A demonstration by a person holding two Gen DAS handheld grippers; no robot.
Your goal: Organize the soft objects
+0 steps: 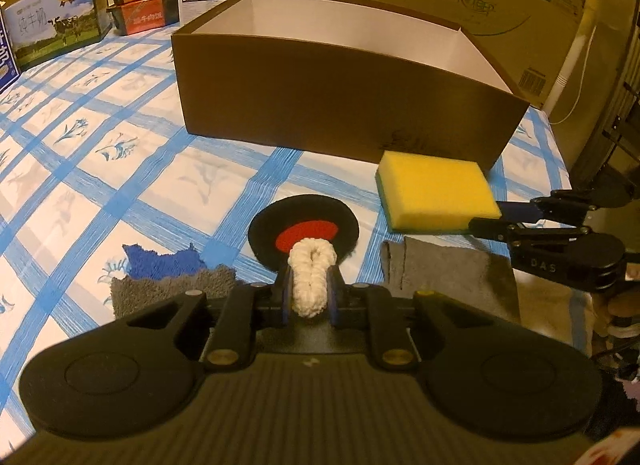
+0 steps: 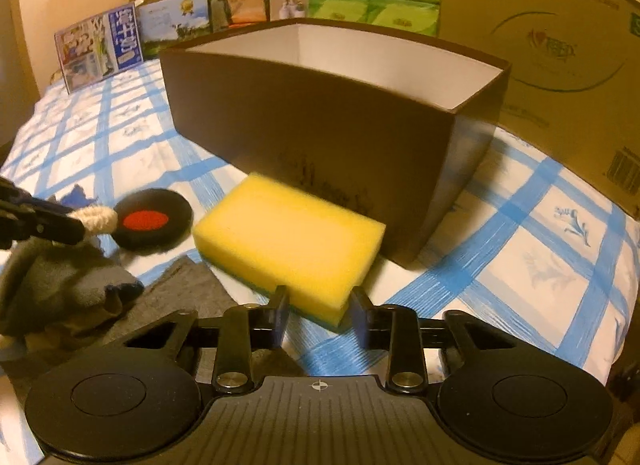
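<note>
Between the left gripper's (image 1: 310, 291) fingers, a cream crocheted yarn loop (image 1: 309, 275) is clamped for lifting; the right gripper's (image 2: 320, 315) fingers are closed around a yellow rectangular sponge (image 2: 290, 241), beside the open brown cardboard box (image 2: 320, 121) on the desk (image 1: 100, 169).

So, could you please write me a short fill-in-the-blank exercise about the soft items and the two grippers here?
1. The left gripper is shut on a cream-coloured knitted ____.
2. The rectangular sponge has a ____ top.
3. The right gripper straddles a corner of the ____.
4. The round black pad has a ____ centre.

Missing words: ring; yellow; sponge; red
</note>
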